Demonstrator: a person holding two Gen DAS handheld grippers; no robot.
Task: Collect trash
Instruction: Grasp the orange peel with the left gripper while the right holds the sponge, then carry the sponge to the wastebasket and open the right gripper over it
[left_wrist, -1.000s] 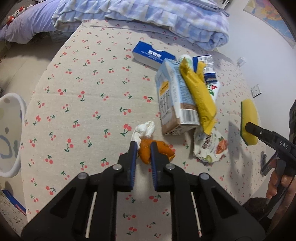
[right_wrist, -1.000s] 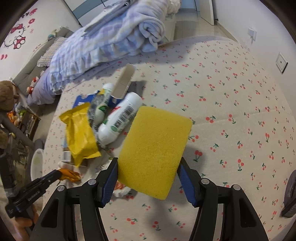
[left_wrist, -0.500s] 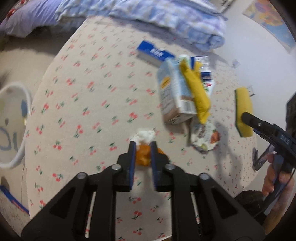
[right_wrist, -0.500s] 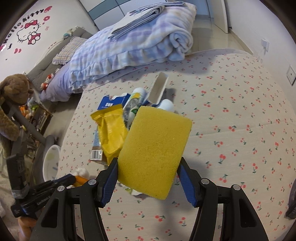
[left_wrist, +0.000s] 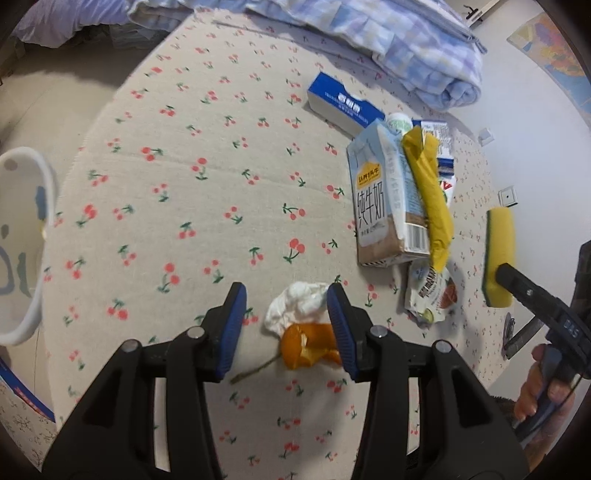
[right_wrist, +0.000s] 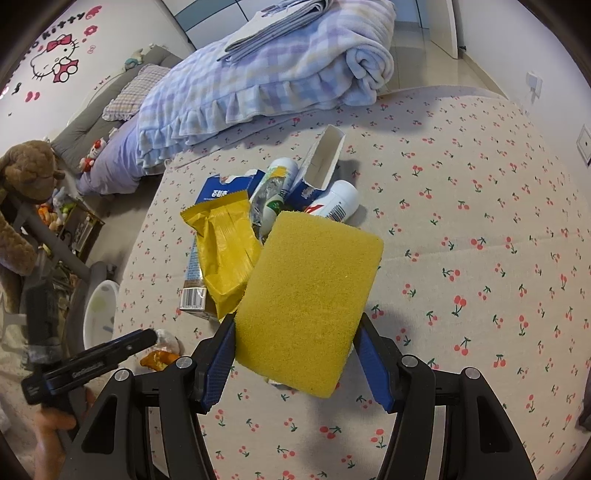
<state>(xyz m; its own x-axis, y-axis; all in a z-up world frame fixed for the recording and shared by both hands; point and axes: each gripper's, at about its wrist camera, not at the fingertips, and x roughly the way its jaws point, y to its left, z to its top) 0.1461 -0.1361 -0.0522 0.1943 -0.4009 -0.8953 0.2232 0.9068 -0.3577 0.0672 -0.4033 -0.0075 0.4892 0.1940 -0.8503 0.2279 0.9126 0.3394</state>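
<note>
An orange peel (left_wrist: 308, 350) and a crumpled white tissue (left_wrist: 299, 302) lie on the cherry-print tablecloth (left_wrist: 184, 184). My left gripper (left_wrist: 286, 328) is open around them, jaws wide, holding nothing. A trash pile lies beyond: a milk carton (left_wrist: 380, 199), a yellow wrapper (left_wrist: 428, 192), a snack wrapper (left_wrist: 430, 295), a blue box (left_wrist: 343, 103). My right gripper (right_wrist: 295, 354) is shut on a yellow sponge (right_wrist: 310, 302), held above the table; the sponge also shows in the left wrist view (left_wrist: 500, 254).
A white bin (left_wrist: 18, 243) stands off the table's left edge; it shows in the right wrist view (right_wrist: 98, 310) too. A folded checked blanket (right_wrist: 277, 66) lies at the table's far side. White bottles (right_wrist: 336, 203) sit in the pile.
My left gripper has opened and let go of the orange peel, which now lies on the cloth by the tissue. The right gripper still holds the sponge, raised slightly.
</note>
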